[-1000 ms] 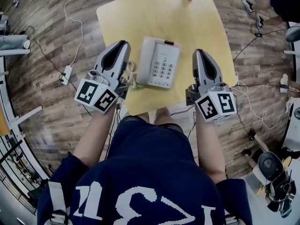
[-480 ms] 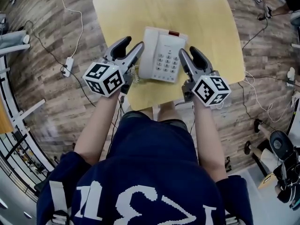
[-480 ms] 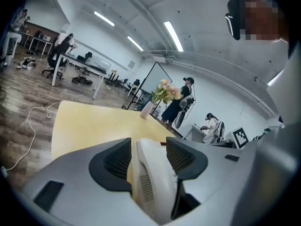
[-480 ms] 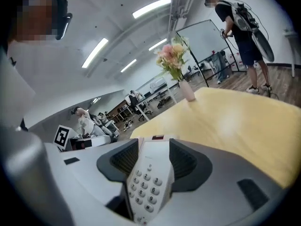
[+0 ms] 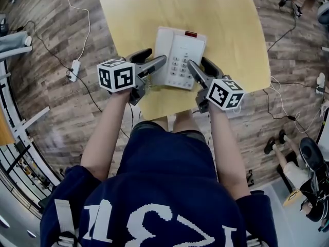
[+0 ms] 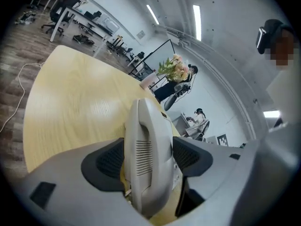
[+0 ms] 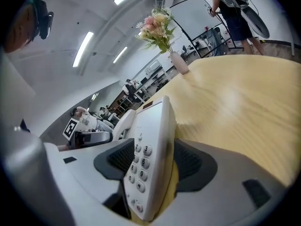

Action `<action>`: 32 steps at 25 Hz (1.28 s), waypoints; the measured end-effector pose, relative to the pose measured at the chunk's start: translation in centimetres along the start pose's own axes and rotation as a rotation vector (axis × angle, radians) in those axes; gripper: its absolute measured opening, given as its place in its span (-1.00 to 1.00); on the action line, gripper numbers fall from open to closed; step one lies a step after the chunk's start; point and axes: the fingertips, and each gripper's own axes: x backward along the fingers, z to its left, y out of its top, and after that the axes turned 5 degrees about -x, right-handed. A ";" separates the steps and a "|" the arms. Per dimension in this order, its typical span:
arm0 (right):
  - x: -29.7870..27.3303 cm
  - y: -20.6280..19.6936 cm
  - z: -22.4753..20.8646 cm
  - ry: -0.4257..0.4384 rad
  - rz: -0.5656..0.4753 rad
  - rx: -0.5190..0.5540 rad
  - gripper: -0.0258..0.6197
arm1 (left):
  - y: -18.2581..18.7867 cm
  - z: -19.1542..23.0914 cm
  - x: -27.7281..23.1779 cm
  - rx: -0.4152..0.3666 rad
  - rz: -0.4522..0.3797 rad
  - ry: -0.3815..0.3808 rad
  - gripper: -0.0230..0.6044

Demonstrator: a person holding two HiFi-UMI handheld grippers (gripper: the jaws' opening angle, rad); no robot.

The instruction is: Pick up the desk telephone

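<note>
Desk telephone (image 5: 177, 55): off-white plastic, corded type. The handset (image 6: 146, 149) lies in its cradle along the phone's left side in the head view. A grey-button keypad (image 7: 141, 168) is on the right half of the face, w/ a small red patch (image 5: 190, 34) at the top edge. The handset's outer end has a slotted grille, seen in the left gripper view.

It sits flat on the pale yellow wooden table (image 5: 231, 30), approx ctr frame in the head view, nearer the table's lower edge than its top.

The left gripper (image 5: 158, 54) comes in from lower left, marker cube (image 5: 117, 75) behind it, and straddles the phone's left edge. In its own view the handset end stands upright btw the two dark ribbed pads and fills the gap. Its jaws have just been opening and stand wide, one each side of the handset. Can't tell if the pads touch the plastic, so it reads as released, not clenched.

The right gripper (image 5: 196, 60) comes in from lower right, cube (image 5: 225, 93) behind it, and straddles the phone's right edge. In its own view the keypad side is btw the pads. Its jaws have also just been opening and are wide apart, w/ a sliver of yellow table showing beside the phone body. Released too.

Both sets of tips are level w/ the phone's lower half, one per side, w/ the phone btw the two grippers.
</note>
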 end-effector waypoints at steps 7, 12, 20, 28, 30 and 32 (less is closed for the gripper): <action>-0.5 -0.2 -0.2 0.026 -0.012 -0.084 -0.17 | -0.4 0.0 -1.0 -0.017 0.074 -0.024 0.06; -0.5 0.3 -1.1 0.027 -0.031 -0.166 -0.17 | -0.4 0.0 -1.5 0.006 0.114 -0.091 0.05; 0.2 0.5 -0.4 0.045 -0.044 -0.157 -0.34 | -0.2 -0.8 -0.5 -0.050 0.086 -0.065 0.04; 2.6 3.2 2.9 0.123 -0.100 -0.054 -0.38 | 2.0 -4.2 1.9 -0.180 0.037 -0.063 0.02; 3.4 4.4 4.2 0.143 -0.122 -0.014 -0.39 | 3.0 -5.4 2.7 -0.218 0.014 -0.061 0.02; 4.3 6.0 5.5 0.162 -0.154 0.025 -0.40 | 4.2 -6.7 3.4 -0.241 -0.025 -0.058 0.02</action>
